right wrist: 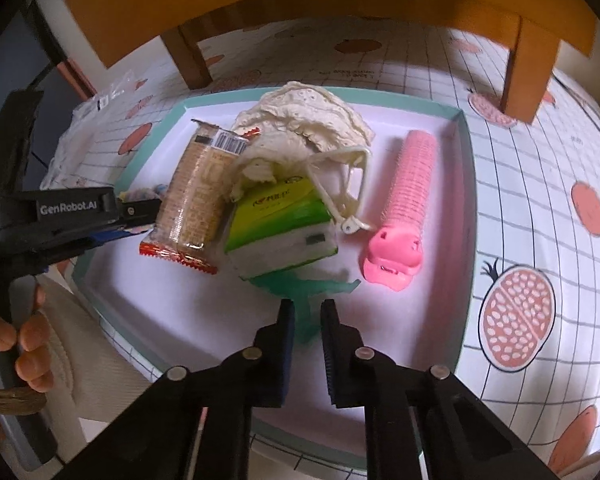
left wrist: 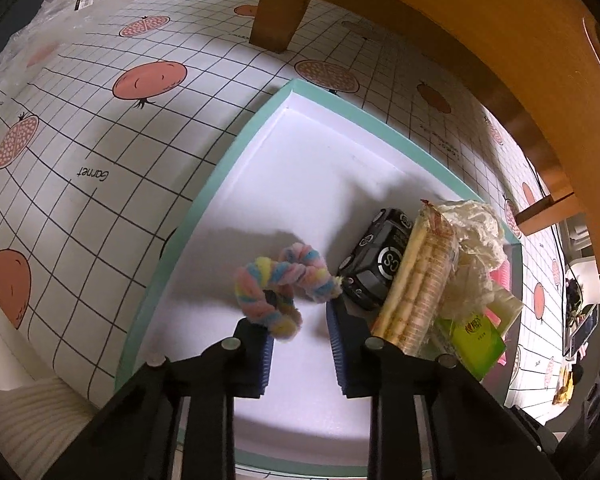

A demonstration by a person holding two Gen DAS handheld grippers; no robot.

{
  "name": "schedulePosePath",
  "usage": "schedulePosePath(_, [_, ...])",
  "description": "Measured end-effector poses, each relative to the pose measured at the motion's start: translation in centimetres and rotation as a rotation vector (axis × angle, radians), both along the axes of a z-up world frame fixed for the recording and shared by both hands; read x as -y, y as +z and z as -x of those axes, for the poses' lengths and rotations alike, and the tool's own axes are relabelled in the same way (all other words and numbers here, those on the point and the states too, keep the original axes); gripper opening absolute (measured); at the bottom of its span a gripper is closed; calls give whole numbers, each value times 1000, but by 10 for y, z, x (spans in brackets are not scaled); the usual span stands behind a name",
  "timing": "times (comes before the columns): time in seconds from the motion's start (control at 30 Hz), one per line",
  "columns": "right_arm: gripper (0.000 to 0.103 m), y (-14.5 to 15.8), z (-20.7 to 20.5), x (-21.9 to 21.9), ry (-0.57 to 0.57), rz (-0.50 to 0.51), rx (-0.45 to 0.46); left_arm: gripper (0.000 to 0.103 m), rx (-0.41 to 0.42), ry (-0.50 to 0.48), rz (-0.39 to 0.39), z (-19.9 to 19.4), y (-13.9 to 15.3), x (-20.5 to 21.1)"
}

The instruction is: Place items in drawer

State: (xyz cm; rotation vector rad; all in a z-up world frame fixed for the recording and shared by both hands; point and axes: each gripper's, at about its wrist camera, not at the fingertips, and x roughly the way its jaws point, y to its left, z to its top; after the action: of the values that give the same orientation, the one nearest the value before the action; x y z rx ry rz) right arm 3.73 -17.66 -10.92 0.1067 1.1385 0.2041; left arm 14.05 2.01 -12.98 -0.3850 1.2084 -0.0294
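Note:
An open teal-rimmed white drawer (left wrist: 220,160) (right wrist: 466,200) lies on a fruit-print cloth. My left gripper (left wrist: 298,316) (right wrist: 140,216) is shut on a pastel fuzzy twisted ring (left wrist: 278,280), its tips pinching the ring just above the drawer floor. Beside the ring lie a black toy car (left wrist: 376,256), a biscuit pack (right wrist: 192,192), cream lace fabric (right wrist: 300,116) and a green tissue pack (right wrist: 276,220). My right gripper (right wrist: 306,308) is shut on the stem of a translucent teal plastic piece (right wrist: 312,284) that is partly hidden under the tissue pack.
A pink hair roller (right wrist: 412,184) and a white claw clip (right wrist: 348,184) lie at the drawer's right. A wooden stool's legs (right wrist: 192,60) (left wrist: 280,8) stand just behind the drawer. A clear plastic bag (left wrist: 60,4) lies far left. A person's hand (right wrist: 16,340) holds the left gripper.

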Motion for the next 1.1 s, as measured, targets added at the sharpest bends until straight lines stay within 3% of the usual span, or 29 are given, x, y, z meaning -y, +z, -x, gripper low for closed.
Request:
schedulePosePath(0.13, [14, 2, 3, 7, -20, -19, -8, 19, 10, -2, 3, 2, 1, 0])
schedulePosePath(0.2, [14, 5, 5, 9, -28, -29, -4, 6, 14, 2, 5, 2, 2, -2])
schedulePosePath(0.57, [14, 17, 10, 21, -69, -32, 10, 6, 39, 28, 22, 8, 7, -12])
schedulePosePath(1.1, [13, 47, 23, 40, -151, -85, 81, 6, 168, 39, 55, 28, 34, -18])
